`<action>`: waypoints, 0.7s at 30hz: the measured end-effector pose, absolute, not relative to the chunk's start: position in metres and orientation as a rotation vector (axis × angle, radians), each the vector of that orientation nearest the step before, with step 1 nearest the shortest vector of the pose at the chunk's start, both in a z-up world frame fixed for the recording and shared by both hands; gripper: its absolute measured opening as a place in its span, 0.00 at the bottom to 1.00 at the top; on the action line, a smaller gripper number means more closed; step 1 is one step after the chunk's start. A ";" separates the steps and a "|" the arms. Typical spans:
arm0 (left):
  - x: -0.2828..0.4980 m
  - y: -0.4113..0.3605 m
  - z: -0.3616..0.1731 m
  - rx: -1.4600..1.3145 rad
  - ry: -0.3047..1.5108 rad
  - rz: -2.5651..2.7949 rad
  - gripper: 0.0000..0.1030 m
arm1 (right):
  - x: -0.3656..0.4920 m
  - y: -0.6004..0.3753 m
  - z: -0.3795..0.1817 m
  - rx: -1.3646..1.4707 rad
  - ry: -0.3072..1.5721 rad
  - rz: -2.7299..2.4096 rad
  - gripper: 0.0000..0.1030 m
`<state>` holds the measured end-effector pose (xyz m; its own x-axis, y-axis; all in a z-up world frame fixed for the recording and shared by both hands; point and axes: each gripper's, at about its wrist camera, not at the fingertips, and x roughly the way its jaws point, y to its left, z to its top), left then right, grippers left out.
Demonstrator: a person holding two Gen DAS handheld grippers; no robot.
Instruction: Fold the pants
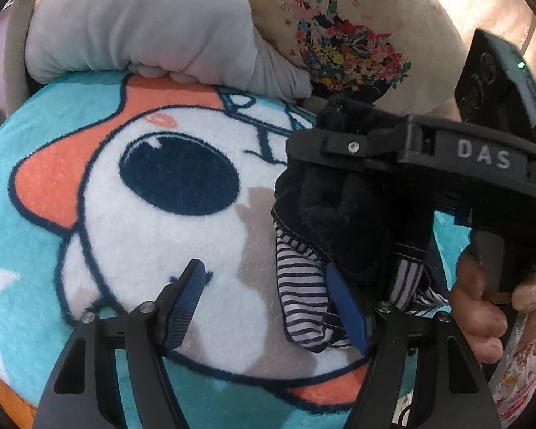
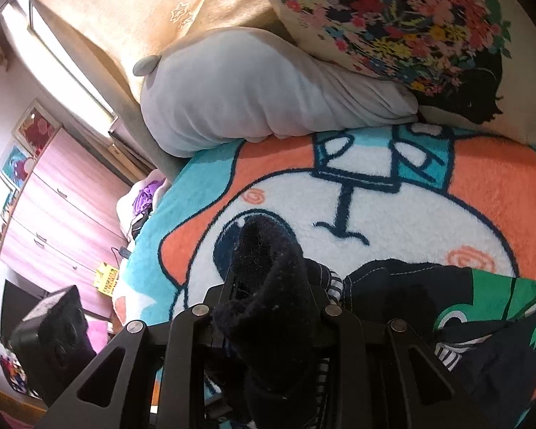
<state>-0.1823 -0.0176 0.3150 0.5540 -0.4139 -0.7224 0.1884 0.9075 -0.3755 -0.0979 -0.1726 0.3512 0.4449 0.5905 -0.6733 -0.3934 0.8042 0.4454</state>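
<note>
Left wrist view: sits low and close over the cartoon blanket (image 1: 89,214), facing toward the grey pillow (image 1: 143,25) and floral pillow (image 1: 343,32) along the top of frame. Right wrist view: also close above the blanket (image 2: 428,214), rolled, facing the same pillows at upper right, room furniture at left. Shared: blanket, both pillows, dark pants (image 1: 339,211).
</note>
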 end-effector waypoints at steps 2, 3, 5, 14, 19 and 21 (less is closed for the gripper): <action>-0.184 -0.011 0.318 -0.292 0.905 -0.365 0.67 | -0.096 -0.176 0.349 0.253 0.934 0.615 0.28; -0.186 -0.007 0.319 -0.306 0.896 -0.366 0.67 | -0.095 -0.178 0.347 0.265 0.938 0.617 0.28; -0.188 0.001 0.322 -0.320 0.878 -0.369 0.67 | -0.091 -0.181 0.344 0.302 0.953 0.623 0.28; -0.207 0.004 0.331 -0.305 0.800 -0.453 0.68 | -0.087 -0.174 0.338 0.314 0.981 0.647 0.28; -0.216 -0.005 0.338 -0.295 0.745 -0.539 0.77 | -0.084 -0.170 0.338 0.311 0.997 0.650 0.29; -0.216 -0.012 0.339 -0.282 0.741 -0.551 0.78 | -0.083 -0.170 0.337 0.318 1.006 0.658 0.29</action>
